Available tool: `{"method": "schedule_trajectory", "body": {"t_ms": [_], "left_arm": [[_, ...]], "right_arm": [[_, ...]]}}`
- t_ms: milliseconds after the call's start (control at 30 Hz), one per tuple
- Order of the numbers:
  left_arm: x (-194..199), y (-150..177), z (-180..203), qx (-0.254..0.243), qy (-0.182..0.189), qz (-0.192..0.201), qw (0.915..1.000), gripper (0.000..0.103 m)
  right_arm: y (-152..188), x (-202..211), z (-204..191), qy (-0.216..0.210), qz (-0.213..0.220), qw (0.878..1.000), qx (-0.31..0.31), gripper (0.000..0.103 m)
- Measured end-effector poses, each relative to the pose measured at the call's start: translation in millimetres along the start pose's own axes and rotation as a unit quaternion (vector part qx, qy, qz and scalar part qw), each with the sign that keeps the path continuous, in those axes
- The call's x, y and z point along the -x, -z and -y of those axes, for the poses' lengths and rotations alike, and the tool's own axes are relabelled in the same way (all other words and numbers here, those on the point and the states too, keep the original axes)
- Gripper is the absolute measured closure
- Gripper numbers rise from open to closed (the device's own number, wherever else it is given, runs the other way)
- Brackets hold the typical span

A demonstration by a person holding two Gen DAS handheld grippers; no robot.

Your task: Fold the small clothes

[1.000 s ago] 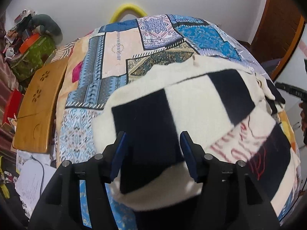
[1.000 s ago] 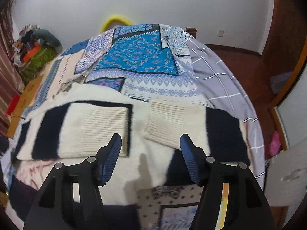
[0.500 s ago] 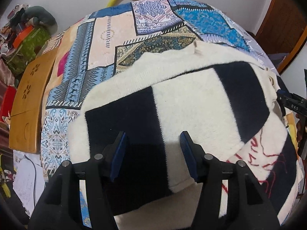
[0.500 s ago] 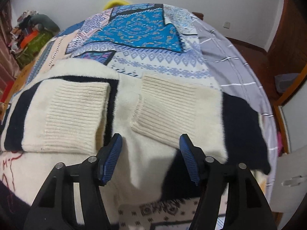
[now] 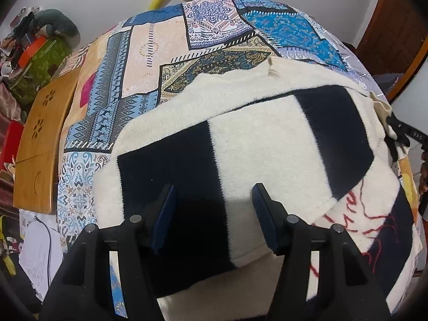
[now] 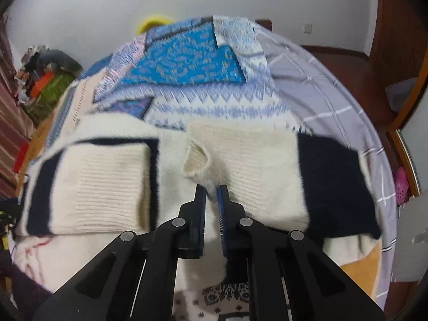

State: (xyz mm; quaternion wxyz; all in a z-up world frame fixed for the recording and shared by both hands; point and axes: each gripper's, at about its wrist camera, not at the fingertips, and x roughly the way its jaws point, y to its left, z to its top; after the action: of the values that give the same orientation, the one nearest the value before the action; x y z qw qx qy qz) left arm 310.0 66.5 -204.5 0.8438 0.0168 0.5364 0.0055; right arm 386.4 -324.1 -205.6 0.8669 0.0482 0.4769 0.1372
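A fluffy cream and navy striped sweater [image 5: 256, 144] with red stitching lies on the patchwork bedspread [image 5: 149, 53], both sleeves folded across its body. My left gripper [image 5: 212, 200] hovers just over the left sleeve, open, its pads astride the navy and cream bands. In the right wrist view two ribbed cream cuffs show, the left cuff [image 6: 107, 182] flat and the right cuff [image 6: 256, 165] puckered at its inner edge. My right gripper [image 6: 211, 192] is shut on that inner edge, with a tuft of fabric between the pads.
A wooden lap table [image 5: 40, 144] and papers [image 5: 37, 254] lie off the bed's left side, beyond them a cluttered pile [image 5: 40, 61]. A grey checked sheet [image 6: 334, 93] covers the right edge of the bed. A pink slipper [image 6: 401, 184] lies on the floor.
The right gripper dropped onto the right cuff and its jaws went from wide apart to shut on the cuff's edge, bunching it. The left gripper sank closer to the sleeve and stayed open.
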Motion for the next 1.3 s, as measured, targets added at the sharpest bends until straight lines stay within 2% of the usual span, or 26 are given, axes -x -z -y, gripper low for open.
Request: {"method": "schedule_trajectory", "body": {"t_ms": [200, 300, 333, 400, 433, 467, 500, 633, 767, 967, 1100, 1167, 1300], "left_arm": [[14, 2, 0, 0.0, 0.002, 0.011, 0.9999, 0.041], [19, 5, -3, 0.002, 0.002, 0.016, 0.9999, 0.04], [20, 6, -3, 0.003, 0.002, 0.016, 0.9999, 0.04], [23, 9, -5, 0.007, 0.006, 0.014, 0.9999, 0.04], [24, 10, -5, 0.008, 0.007, 0.013, 0.9999, 0.04], [25, 11, -6, 0.009, 0.008, 0.013, 0.9998, 0.04], [26, 12, -6, 0.01, 0.009, 0.013, 0.9998, 0.04], [28, 13, -6, 0.009, 0.009, 0.016, 0.9998, 0.04], [27, 10, -1, 0.007, 0.014, 0.019, 0.9997, 0.04], [15, 6, 7, -0.001, 0.018, 0.01, 0.9998, 0.04], [8, 7, 13, -0.009, 0.014, 0.002, 0.9999, 0.04], [7, 8, 13, -0.01, 0.013, 0.001, 0.9999, 0.04], [10, 9, 11, -0.006, 0.014, 0.003, 0.9999, 0.04]], "right_arm": [[-22, 55, -31, -0.037, 0.044, 0.998, 0.027, 0.097], [-28, 60, -53, -0.018, 0.046, 0.997, 0.062, 0.097], [-27, 59, -59, -0.001, 0.05, 0.996, 0.074, 0.094], [-24, 47, -65, 0.023, 0.035, 0.995, 0.096, 0.078], [-21, 38, -64, 0.033, 0.023, 0.995, 0.096, 0.067], [-17, 29, -60, 0.032, 0.013, 0.995, 0.091, 0.062], [-13, 23, -56, 0.029, 0.007, 0.996, 0.086, 0.061], [-2, -7, -34, 0.016, -0.033, 0.998, 0.051, 0.061], [3, -30, -19, 0.016, -0.055, 0.998, 0.028, 0.061], [2, -41, -15, 0.024, -0.041, 0.999, 0.026, 0.062], [1, -40, -16, 0.029, -0.03, 0.999, 0.029, 0.076], [1, -38, -14, 0.033, -0.028, 0.999, 0.026, 0.09], [-1, -29, -6, 0.017, -0.028, 0.999, 0.01, 0.091]]}}
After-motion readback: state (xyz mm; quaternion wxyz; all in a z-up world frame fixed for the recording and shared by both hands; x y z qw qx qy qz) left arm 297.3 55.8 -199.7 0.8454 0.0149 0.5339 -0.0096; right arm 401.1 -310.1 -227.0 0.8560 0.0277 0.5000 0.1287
